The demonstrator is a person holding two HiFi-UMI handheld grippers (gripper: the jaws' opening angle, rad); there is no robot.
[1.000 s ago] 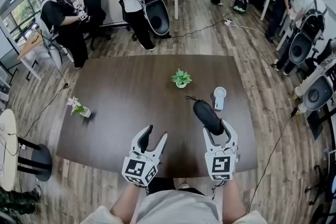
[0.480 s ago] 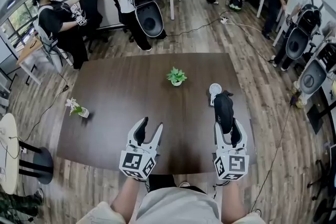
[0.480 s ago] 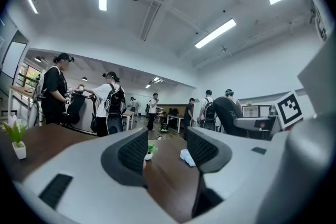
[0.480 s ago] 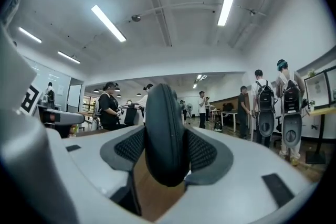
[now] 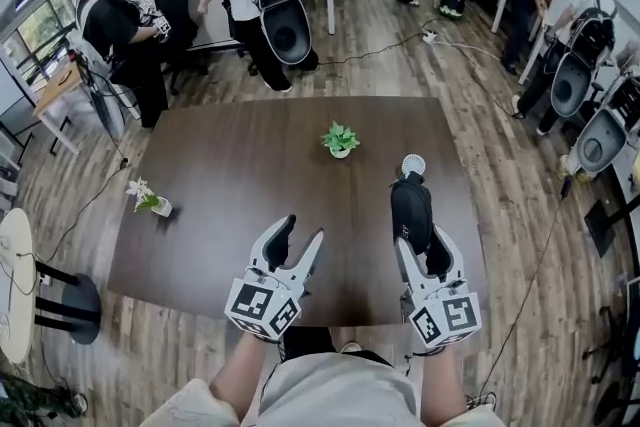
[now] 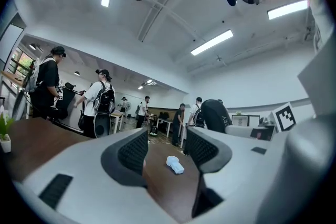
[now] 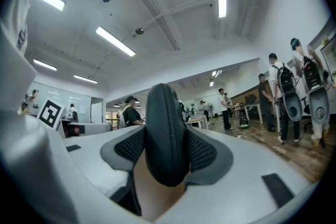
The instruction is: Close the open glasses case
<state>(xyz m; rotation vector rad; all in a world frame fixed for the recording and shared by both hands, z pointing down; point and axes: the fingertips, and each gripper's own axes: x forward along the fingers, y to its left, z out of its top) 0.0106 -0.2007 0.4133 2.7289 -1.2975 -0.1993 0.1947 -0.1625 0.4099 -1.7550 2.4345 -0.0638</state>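
The black glasses case (image 5: 411, 211) is clamped between the pads of my right gripper (image 5: 420, 243) and held above the dark table's (image 5: 230, 175) right part. In the right gripper view the case (image 7: 165, 134) stands on edge between the jaws. Its seam faces the camera and its two halves lie together. My left gripper (image 5: 300, 233) hovers over the table's near edge, open, with nothing between its fingers. The left gripper view shows only bare tabletop between the pads of the left gripper (image 6: 164, 149), with the case (image 6: 215, 114) off to the right.
A small potted plant (image 5: 340, 141) stands mid-table and a flower vase (image 5: 150, 203) near the left edge. A white hand fan (image 5: 412, 165) lies just beyond the case, also in the left gripper view (image 6: 175, 164). Several people with backpacks stand around the room.
The right gripper rolled, turning the case from leaning left to pointing straight away, and lifted it. The left gripper rose a little and stayed open.
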